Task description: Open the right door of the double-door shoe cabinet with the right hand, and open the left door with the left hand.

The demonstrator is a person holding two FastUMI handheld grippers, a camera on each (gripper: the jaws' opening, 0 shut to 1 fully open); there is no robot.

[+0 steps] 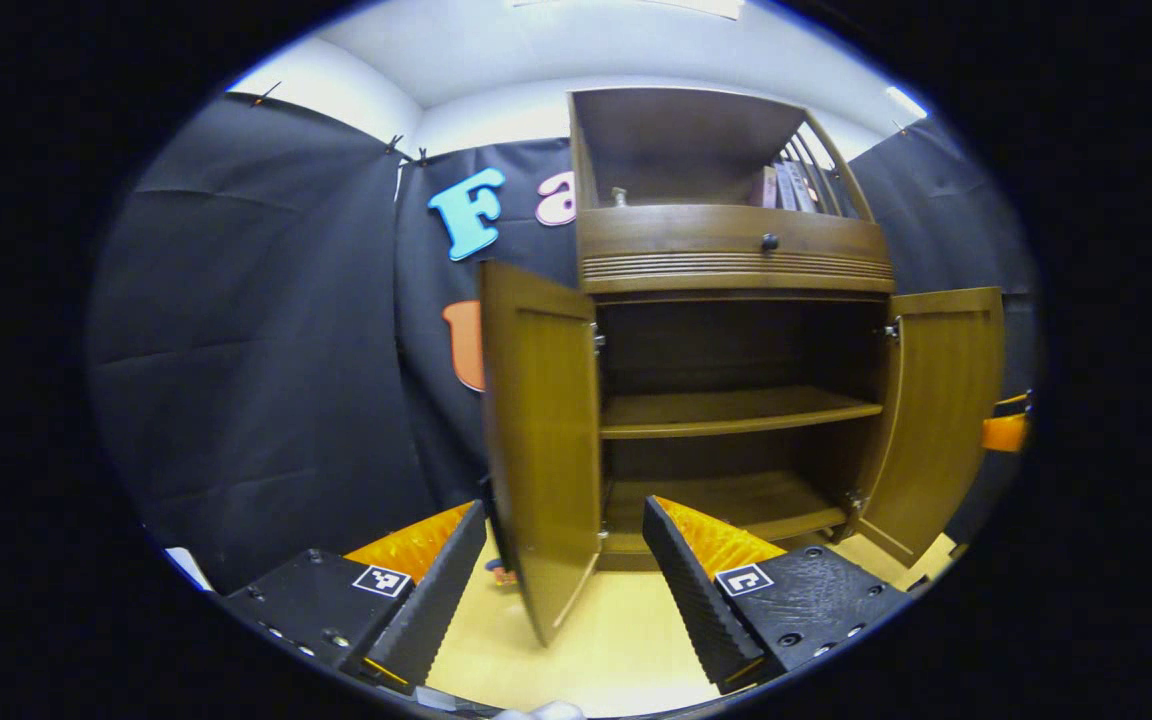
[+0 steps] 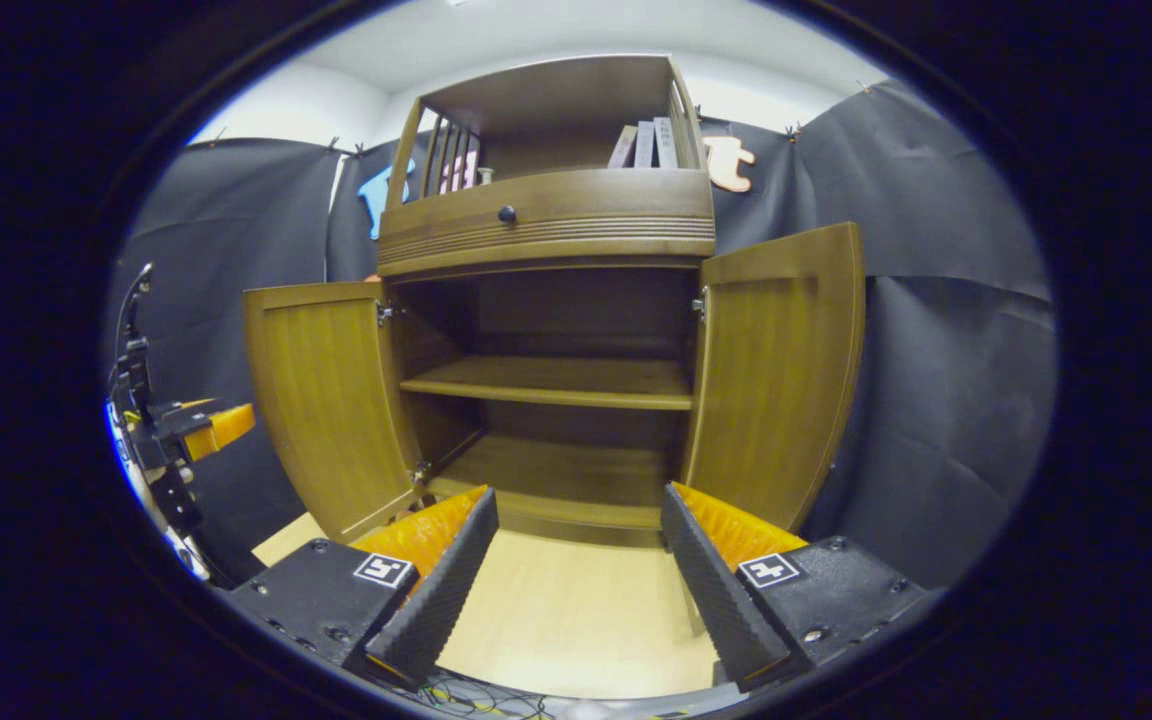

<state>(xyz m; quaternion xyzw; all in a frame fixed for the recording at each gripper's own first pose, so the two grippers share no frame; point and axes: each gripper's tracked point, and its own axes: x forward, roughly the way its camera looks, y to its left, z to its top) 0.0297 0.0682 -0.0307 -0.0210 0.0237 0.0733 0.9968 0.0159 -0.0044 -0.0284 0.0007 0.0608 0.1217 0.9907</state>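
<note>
Both doors of the shoe cabinet stand swung outward, so I see its bare middle shelf inside. From the left gripper view, my left gripper has its fingers spread wide, gripping nothing, with the left door edge-on at 12 o'clock between them. From the right gripper view, my right gripper is likewise spread wide and empty, the right door at 1 o'clock.

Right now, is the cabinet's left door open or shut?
Open. The left door is swung out from the cabinet, exposing both inner shelves; the right door is open too.
</note>
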